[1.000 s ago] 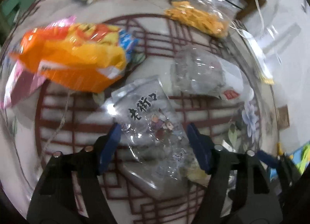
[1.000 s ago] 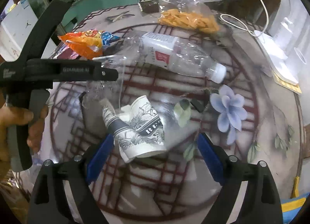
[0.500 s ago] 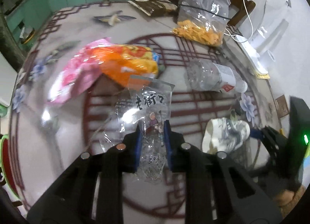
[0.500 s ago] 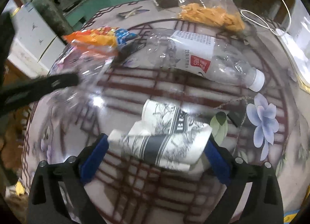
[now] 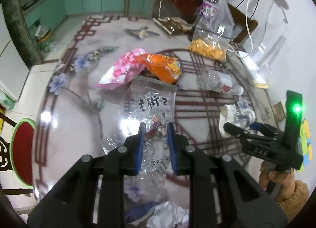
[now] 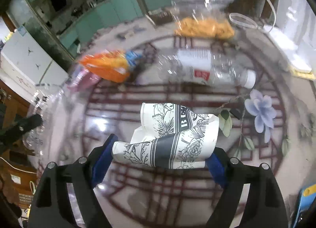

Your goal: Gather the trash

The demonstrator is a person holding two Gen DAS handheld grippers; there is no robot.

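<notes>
1. Bench (image 5: 65, 107): round, glossy, red lattice pattern with painted flowers, under both tongs.
2. Left tongs (image 5: 155, 139): blue pads pinched together on a clear printed wrapper (image 5: 152, 107). The wrapper hangs out ahead of the tips, held above the bench.
3. Right tongs (image 6: 160, 157): jaws set wide, pads pressed against both ends of a crushed paper cup (image 6: 167, 139). White cup with black floral print, lying crosswise between the pads. In the left wrist view the same cup (image 5: 237, 115) sits at the tip of the right tongs (image 5: 240, 127), off to the right of the left tongs.
4. Crushed clear water bottle (image 6: 207, 70): lying on its side on the bench, ahead of the right tongs, white cap pointing right. From the left tongs it is ahead and to the right (image 5: 217, 82).
5. Orange snack bag (image 5: 160, 66): on the bench just ahead of the held wrapper, overlapping a pink bag (image 5: 122, 70) on its left. From the right tongs the orange bag (image 6: 108, 66) is ahead-left, blurred.
6. Clear bag with orange snack pieces (image 5: 209, 46): far side of the bench, ahead-right of the left tongs, beyond the bottle.
7. White and blue crumpled scrap (image 5: 158, 214): low in the left wrist view, under the left tongs' arms. Cannot tell what it is.
</notes>
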